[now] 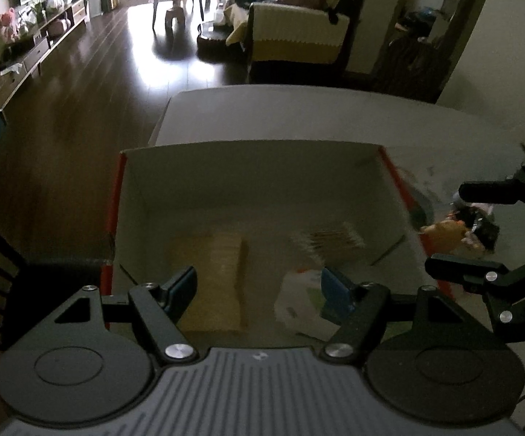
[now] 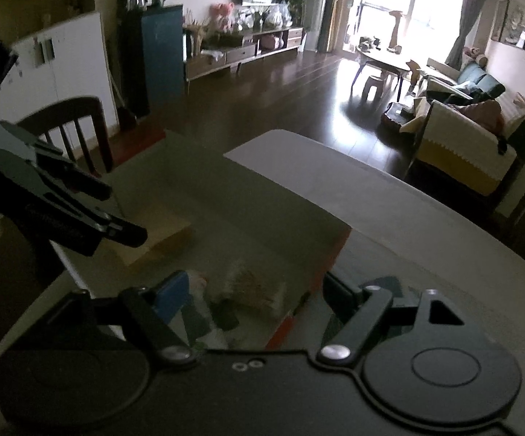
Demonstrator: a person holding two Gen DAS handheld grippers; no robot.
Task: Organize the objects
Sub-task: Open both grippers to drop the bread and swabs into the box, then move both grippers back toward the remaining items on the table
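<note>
The cardboard box (image 1: 248, 189), open-topped with red outer walls, sits directly ahead of and below our left gripper (image 1: 259, 283), on a pale table (image 1: 299, 112). Inside it, going left to right from that gripper, we see a flat brown carton (image 1: 219, 276) lying just ahead of our left finger, a white packet (image 1: 299, 301) with green print against our right finger, and a bristly, brush-like thing (image 1: 331, 239) further ahead; blur keeps us from naming it more closely. We judge these three as already put away. Beyond the box's right wall, a small heap of loose objects (image 1: 462, 229) lies on the table, an orange-brown one among dark ones, so we judge the work partly done with that heap left to move.

Our left gripper hangs over the box with its fingers spread wide and nothing between them. Our right gripper (image 2: 255, 290) is spread wide too and holds nothing; it straddles the box's near right wall, one finger over the interior, the other outside it.

The brown carton's long axis runs away from our left gripper, toward the box's far wall. The box itself looks roughly square from here, so we cannot tell its long axis. The brush-like thing lies crosswise, its length running left to right
</note>
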